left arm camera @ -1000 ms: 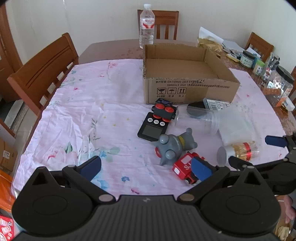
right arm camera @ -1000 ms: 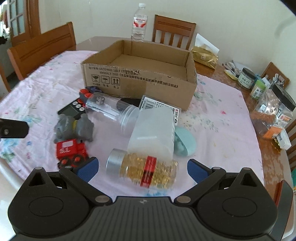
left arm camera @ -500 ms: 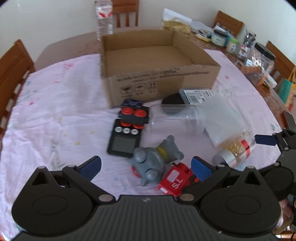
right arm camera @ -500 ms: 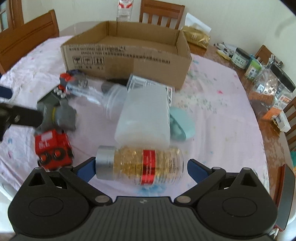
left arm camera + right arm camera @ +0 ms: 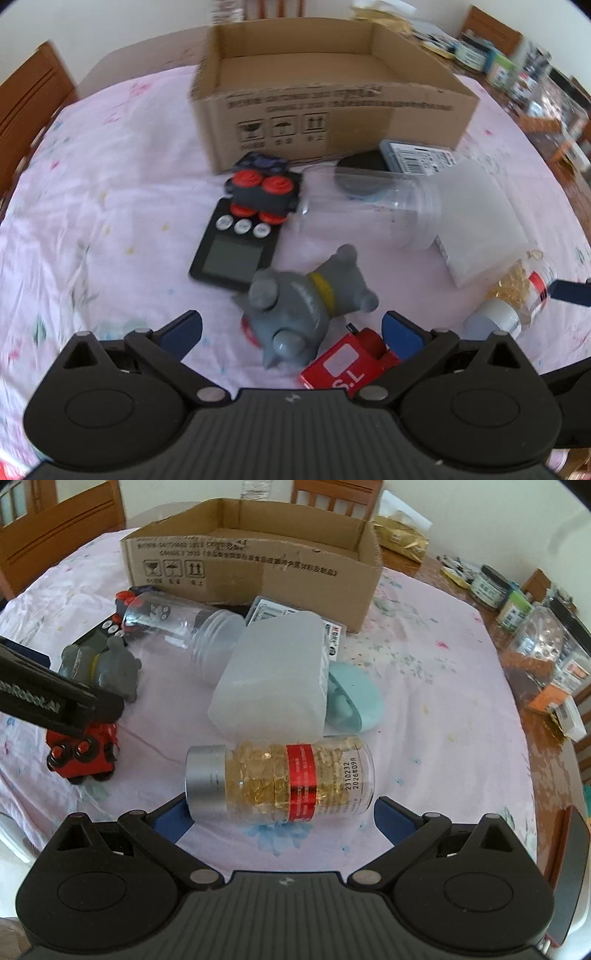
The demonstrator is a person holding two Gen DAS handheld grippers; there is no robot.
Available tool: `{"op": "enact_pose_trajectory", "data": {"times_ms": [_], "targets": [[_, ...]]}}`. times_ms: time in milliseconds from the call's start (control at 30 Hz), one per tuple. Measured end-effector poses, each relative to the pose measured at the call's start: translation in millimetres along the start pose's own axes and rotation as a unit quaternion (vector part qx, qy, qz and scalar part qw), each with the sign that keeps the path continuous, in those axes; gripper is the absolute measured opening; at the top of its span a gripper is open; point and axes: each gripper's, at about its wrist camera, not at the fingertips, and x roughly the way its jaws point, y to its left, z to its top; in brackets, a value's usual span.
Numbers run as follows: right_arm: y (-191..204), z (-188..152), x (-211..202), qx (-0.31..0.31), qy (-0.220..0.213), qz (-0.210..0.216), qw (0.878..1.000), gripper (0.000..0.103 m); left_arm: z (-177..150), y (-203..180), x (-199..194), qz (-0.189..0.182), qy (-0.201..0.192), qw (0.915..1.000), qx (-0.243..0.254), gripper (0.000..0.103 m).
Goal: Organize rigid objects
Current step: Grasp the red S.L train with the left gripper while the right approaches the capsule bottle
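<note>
My left gripper [image 5: 291,332] is open, its fingers on either side of a grey toy animal [image 5: 306,299] lying on the pink cloth, with a red toy truck [image 5: 343,365] by its right finger. My right gripper [image 5: 279,812] is open around a clear bottle of golden capsules [image 5: 280,777] lying on its side, silver cap to the left. The open cardboard box [image 5: 325,92] stands behind the pile; it also shows in the right wrist view [image 5: 255,561]. The left gripper's arm [image 5: 55,698] crosses the right wrist view at left.
A black timer [image 5: 232,254], a dark toy with red wheels [image 5: 262,192], a clear jar [image 5: 369,210], a frosted white container [image 5: 273,675] and a pale blue lid [image 5: 354,698] lie in front of the box. Jars and packets [image 5: 535,635] crowd the table's right side. Wooden chairs stand around.
Both grippers have moved forward and down. The left now straddles the grey toy animal; the right now has the capsule bottle between its fingers.
</note>
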Motion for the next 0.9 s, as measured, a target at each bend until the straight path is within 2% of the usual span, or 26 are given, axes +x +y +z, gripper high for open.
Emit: {"op": "enact_pose_trajectory", "data": {"times_ms": [267, 433, 567, 633, 733, 900], "targets": [[-17, -4, 3, -0.014, -0.01, 0.057, 0.998, 0.103, -28, 9, -17, 0.055, 0.002, 0.9967, -0.059, 0.103], [-24, -6, 5, -0.03, -0.018, 0.084, 0.996, 0.103, -42, 18, -29, 0.1, 0.001, 0.9908, -0.091, 0.103], [-26, -9, 5, -0.043, -0.031, 0.094, 0.994, 0.103, -42, 25, -35, 0.145, -0.001, 0.9848, -0.096, 0.102], [-27, -9, 5, -0.047, -0.034, 0.097, 0.994, 0.103, -40, 27, -45, 0.146, -0.012, 0.9855, -0.086, 0.102], [-27, -10, 4, -0.05, -0.038, 0.1, 0.993, 0.103, -39, 28, -58, 0.126, -0.024, 0.9907, -0.046, 0.102], [-27, -12, 4, -0.047, -0.041, 0.099, 0.993, 0.103, -48, 27, -67, 0.073, -0.005, 0.9962, 0.047, 0.102]]}}
